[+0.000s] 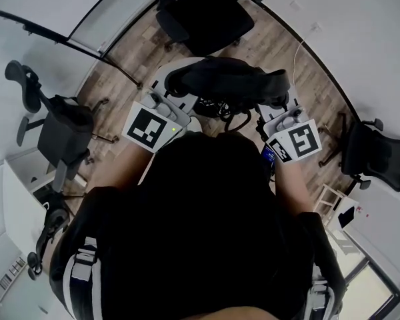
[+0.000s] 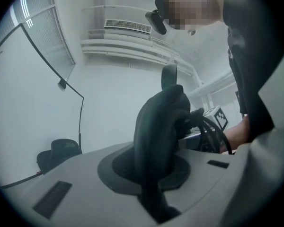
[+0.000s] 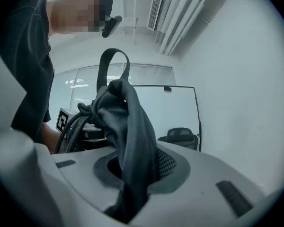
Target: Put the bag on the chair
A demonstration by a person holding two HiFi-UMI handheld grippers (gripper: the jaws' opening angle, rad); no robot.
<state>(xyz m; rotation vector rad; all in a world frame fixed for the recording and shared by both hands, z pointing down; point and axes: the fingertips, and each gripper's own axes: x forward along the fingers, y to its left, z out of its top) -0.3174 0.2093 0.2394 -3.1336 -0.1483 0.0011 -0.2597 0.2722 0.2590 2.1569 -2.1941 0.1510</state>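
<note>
A black bag [image 1: 223, 79] hangs in front of me between both grippers, its cords dangling below. My left gripper [image 1: 168, 89] is shut on the bag's left end. The dark fabric [image 2: 158, 126] rises from between its jaws, a strap loop standing on top. My right gripper [image 1: 280, 105] is shut on the bag's right end, where the fabric [image 3: 128, 131] is pinched the same way. A black office chair [image 1: 207, 12] stands just beyond the bag. It may be the chair [image 2: 59, 152] that shows low on the left in the left gripper view.
Further office chairs stand at the left [image 1: 60, 132] and the right [image 1: 380, 155]. Glass partitions [image 1: 113, 15] and white walls ring the wooden floor [image 1: 280, 52]. A white desk [image 1: 20, 209] is at my left, a small white rack [image 1: 330, 202] at my right.
</note>
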